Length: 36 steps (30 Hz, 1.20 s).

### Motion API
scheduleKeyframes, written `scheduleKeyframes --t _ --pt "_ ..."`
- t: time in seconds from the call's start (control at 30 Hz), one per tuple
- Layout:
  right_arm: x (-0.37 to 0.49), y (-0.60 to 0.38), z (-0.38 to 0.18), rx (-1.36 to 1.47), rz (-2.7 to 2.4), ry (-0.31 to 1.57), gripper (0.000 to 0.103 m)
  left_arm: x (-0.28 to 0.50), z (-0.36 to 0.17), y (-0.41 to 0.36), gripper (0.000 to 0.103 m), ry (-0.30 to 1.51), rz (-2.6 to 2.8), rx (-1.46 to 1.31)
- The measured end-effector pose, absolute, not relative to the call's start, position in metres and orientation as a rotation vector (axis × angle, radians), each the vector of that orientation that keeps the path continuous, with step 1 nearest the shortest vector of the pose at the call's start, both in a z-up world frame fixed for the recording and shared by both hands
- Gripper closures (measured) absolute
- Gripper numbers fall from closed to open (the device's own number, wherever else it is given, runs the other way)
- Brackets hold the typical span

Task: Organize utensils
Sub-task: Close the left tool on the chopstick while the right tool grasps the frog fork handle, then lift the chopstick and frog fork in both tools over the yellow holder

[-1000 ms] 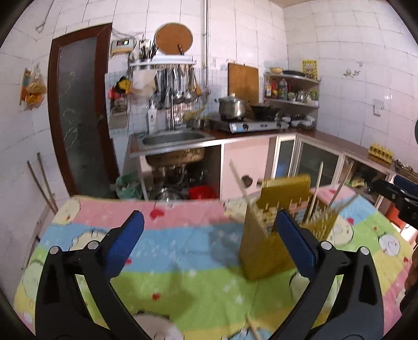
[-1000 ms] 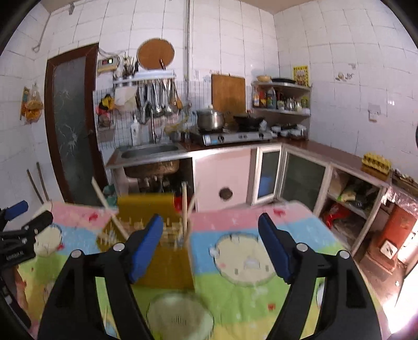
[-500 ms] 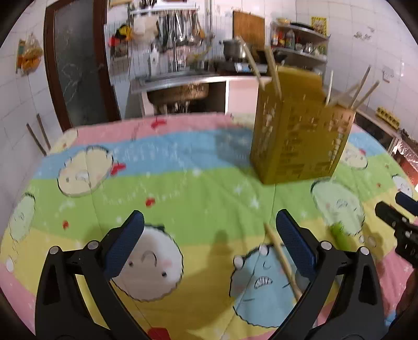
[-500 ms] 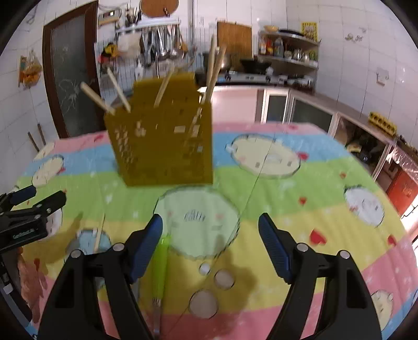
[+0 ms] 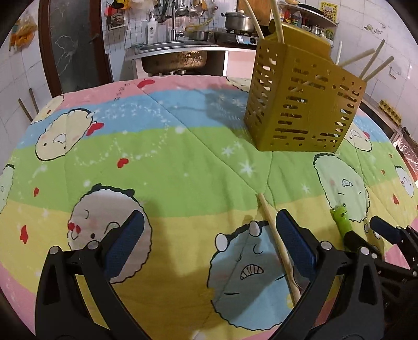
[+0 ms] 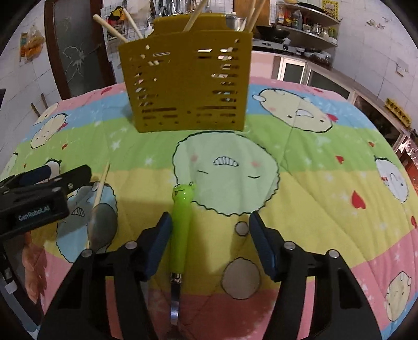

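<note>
A yellow slotted utensil holder [image 5: 303, 102] [image 6: 188, 83] stands on the cartoon quilt with several chopsticks in it. A spoon with a wooden handle [image 5: 279, 243] lies flat, its metal bowl [image 6: 102, 226] toward me. A utensil with a green frog handle [image 6: 181, 217] [image 5: 341, 217] lies flat beside it. My left gripper [image 5: 209, 240] is open, low over the quilt, with the wooden handle just inside its right finger. My right gripper [image 6: 210, 239] is open, low, with the frog handle between its fingers, near the left one.
The quilt [image 5: 156, 162] covers the whole table. Behind it are a sink [image 5: 172, 52], a stove with a pot [image 5: 239, 21], shelves and a dark door [image 5: 75, 44]. The left gripper's body [image 6: 34, 198] shows at the left edge of the right wrist view.
Both grippers have come down from head height toward the quilt and nearer the lying utensils. The holder now stands farther up in both views. Both stay open.
</note>
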State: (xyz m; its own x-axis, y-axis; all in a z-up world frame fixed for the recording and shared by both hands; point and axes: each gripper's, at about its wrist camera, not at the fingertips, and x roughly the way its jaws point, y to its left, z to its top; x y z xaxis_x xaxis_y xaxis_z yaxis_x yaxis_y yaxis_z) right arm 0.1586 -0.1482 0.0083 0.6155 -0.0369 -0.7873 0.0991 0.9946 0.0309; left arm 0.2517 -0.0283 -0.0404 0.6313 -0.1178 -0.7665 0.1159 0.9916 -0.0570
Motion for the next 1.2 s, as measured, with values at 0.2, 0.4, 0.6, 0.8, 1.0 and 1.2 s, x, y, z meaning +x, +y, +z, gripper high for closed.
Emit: scheduleKeyframes --t 0.2,0.4,0.6,0.8,1.0,1.2 --pt "0.165 -0.140 0.001 0.070 -0.054 0.928 0.067 0.255 -0.045 -0.036 0.005 0.903 -0.141 -0.009" --pt "0.162 -0.152 0.006 0.084 -0.050 0.924 0.087 0.254 -0.051 -0.048 0.005 0.930 -0.163 0.002" --pt "0.156 -0.172 0.006 0.109 -0.080 0.921 0.087 0.252 -0.055 -0.062 0.012 0.946 -0.172 0.032" --pt "0.158 -0.176 0.005 0.117 -0.082 0.925 0.086 0.248 -0.053 -0.072 0.042 0.950 -0.205 0.055" --pt "0.165 -0.179 0.007 0.144 -0.083 0.952 0.087 0.250 -0.050 -0.076 0.068 0.968 -0.229 0.057" --pt "0.169 -0.177 0.008 0.136 -0.096 0.959 0.087 0.254 -0.046 -0.078 0.094 0.978 -0.249 0.037"
